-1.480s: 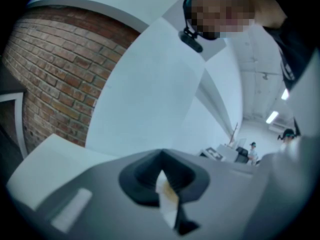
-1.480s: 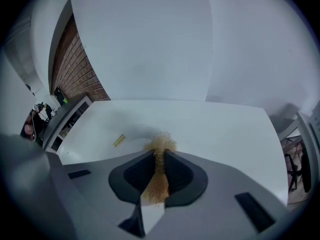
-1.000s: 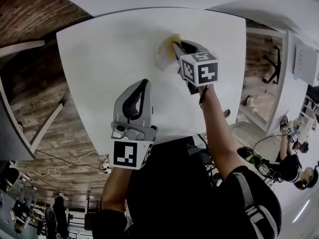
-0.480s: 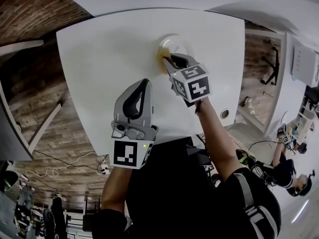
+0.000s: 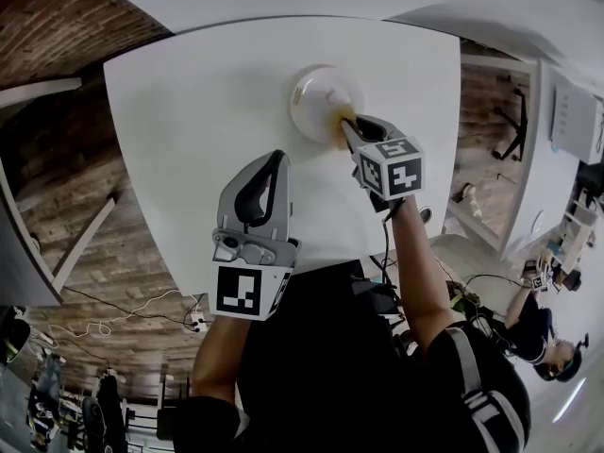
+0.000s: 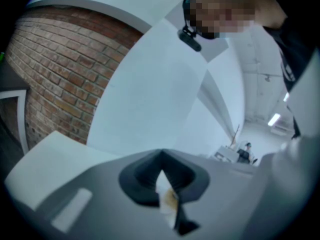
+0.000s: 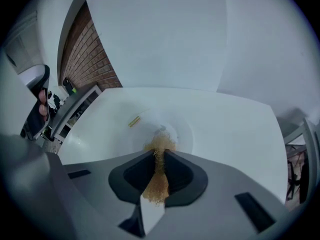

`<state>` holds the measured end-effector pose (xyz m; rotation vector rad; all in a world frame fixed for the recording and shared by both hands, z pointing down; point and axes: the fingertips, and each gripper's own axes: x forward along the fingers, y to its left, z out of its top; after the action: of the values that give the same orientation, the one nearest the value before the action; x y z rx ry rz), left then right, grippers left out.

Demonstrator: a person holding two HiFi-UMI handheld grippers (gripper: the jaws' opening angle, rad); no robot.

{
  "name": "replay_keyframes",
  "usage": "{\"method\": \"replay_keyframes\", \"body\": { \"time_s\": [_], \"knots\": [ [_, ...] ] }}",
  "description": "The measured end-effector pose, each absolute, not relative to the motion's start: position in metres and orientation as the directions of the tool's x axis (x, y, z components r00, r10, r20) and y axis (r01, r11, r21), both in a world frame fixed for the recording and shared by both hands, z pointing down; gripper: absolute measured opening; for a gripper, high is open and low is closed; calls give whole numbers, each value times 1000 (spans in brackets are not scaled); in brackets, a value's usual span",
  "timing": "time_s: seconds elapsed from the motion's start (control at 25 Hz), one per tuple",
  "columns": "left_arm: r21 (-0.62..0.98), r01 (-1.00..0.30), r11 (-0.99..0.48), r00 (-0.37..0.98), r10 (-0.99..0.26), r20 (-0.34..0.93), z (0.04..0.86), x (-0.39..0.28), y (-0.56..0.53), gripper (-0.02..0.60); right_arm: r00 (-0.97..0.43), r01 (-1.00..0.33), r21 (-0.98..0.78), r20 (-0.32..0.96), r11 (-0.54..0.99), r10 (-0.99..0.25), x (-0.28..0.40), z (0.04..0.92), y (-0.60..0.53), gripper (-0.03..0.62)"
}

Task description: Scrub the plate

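A white round plate lies on the white table, toward its far side. My right gripper is at the plate's near right rim, shut on a golden fibrous scrubber. In the right gripper view the scrubber sticks out between the jaws onto the middle of the plate, and a small yellow speck lies on the plate's left part. My left gripper is held up over the table's near edge, away from the plate. Its jaws are together in the left gripper view, with nothing held.
Wooden floor surrounds the table, with cables on the floor at the lower left. Another person is off to the right. A brick wall and a white panel show in the left gripper view.
My right gripper has swept with the scrubber from the plate's right side to its near left rim and back to the near right rim. The left gripper has stayed put.
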<state>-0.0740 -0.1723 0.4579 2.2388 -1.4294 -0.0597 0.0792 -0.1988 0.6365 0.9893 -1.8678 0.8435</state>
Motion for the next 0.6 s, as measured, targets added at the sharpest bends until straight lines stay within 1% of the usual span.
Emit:
{"method": "replay_keyframes", "body": {
  "time_s": [0.2,0.36,0.6],
  "knots": [
    [412,-846,-339,453,-864,219,458,-74,-173,4,-296,-889,-118,886,442,-358,93,635,-229,51],
    [407,-850,-333,446,-867,223,457,-78,-171,3,-302,-885,-112,876,452,-376,82,634,-249,51],
    [405,-855,-323,437,-870,229,460,-82,-170,3,-331,-864,-120,867,488,-373,58,636,-258,50]
  ]
}}
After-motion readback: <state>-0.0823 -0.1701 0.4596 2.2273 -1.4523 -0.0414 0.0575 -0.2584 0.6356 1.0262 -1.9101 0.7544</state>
